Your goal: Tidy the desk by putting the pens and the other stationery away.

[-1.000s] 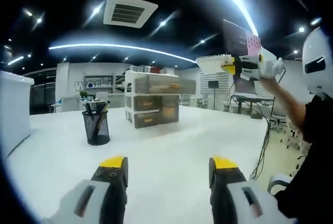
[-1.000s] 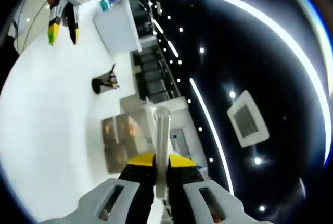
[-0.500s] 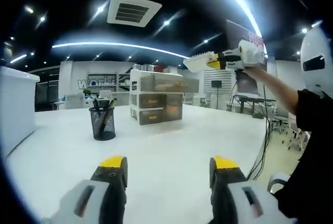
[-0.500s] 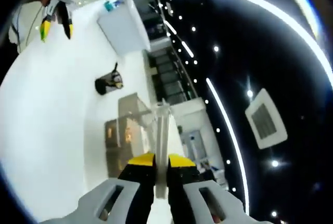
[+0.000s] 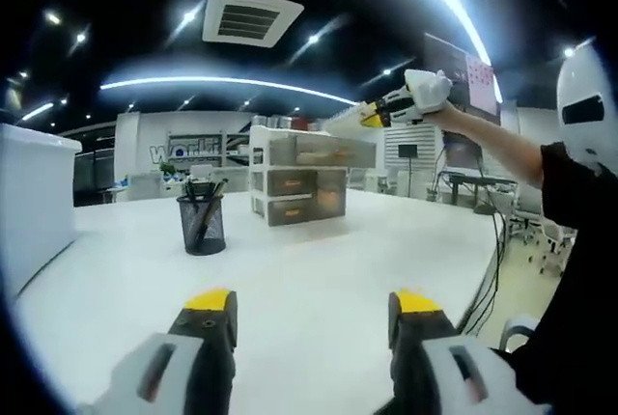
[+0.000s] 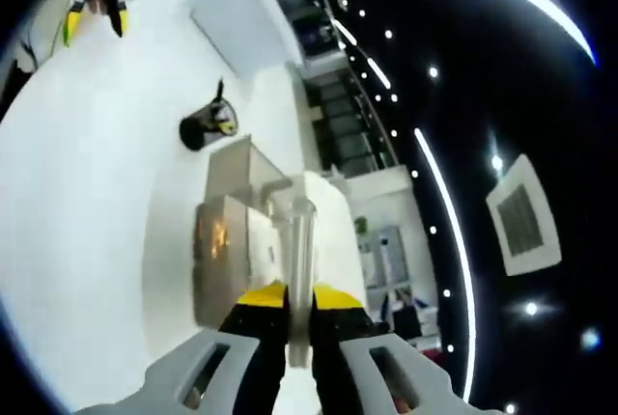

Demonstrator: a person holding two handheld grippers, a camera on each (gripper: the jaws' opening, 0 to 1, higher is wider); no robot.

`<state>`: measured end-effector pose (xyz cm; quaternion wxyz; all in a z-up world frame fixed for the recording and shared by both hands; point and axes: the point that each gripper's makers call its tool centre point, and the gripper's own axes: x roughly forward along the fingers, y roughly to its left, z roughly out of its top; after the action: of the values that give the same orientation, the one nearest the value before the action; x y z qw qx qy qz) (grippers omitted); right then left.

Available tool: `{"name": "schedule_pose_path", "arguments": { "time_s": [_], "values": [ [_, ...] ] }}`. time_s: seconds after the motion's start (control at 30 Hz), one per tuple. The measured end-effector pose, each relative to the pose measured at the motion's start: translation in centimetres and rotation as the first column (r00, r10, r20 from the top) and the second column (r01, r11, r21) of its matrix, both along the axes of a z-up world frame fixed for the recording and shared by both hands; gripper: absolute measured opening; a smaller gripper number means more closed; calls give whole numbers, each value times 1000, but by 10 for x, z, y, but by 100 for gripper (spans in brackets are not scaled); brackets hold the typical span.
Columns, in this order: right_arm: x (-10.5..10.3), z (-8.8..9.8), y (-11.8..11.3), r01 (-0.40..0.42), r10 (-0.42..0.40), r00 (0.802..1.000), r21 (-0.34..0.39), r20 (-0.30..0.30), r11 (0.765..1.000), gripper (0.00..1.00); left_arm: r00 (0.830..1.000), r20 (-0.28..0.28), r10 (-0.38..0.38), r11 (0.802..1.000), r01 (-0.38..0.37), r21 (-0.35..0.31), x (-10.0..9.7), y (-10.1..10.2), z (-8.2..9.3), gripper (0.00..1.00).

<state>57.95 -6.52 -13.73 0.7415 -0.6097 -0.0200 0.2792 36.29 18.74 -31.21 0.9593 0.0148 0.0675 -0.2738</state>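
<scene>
Translucent plastic, a ruler-like strip (image 6: pixel 299 270), is clamped between the jaws of your right gripper (image 6: pixel 299 304), sticking straight ahead. It sat off to one side of the drawer unit (image 6: pixel 237 241) a sec ago; now it's lined up over it, so the carry looks nearly done & the drop into/onto the drawers is prob. next.

Your left gripper (image 5: pixel 314 314) has jaws wide apart, holding nothing, hovering over bare white desk (image 5: pixel 309 251); it hasn't moved much vs. a sec ago.

Ahead-left of the left gripper, mid-desk: black mesh pen cup (image 5: pixel 202 225) w/ pens already in it. Just right of the cup & further out, the same drawer unit, three translucent tiers, all look closed, so you may need the free left gripper to pull one open. Can't tell which tier is meant.

Far left: a white box/partition (image 5: pixel 34 198) at desk edge. Nothing lies between ruler & drawers; only snag is the closed fronts.
</scene>
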Motion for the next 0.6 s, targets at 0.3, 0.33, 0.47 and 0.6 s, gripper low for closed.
{"name": "schedule_pose_path", "arguments": {
  "time_s": [0.3,0.33,0.47,0.6],
  "values": [
    [30,-17,17,6,-12,997,-76,-82,997,6,1000,-6,2,1000,-2,-1,-3,3,-3,63],
    [32,-19,19,7,-14,996,-82,-86,997,6,1000,-7,3,1000,-3,-1,-3,4,-4,63],
    [44,-22,22,16,-27,994,-107,-104,994,6,1000,-8,12,1000,-12,-3,-5,9,-4,63],
    [50,-23,26,22,-36,993,-121,-113,992,6,1000,-10,18,1000,-18,0,-6,12,-5,63]
  ]
}}
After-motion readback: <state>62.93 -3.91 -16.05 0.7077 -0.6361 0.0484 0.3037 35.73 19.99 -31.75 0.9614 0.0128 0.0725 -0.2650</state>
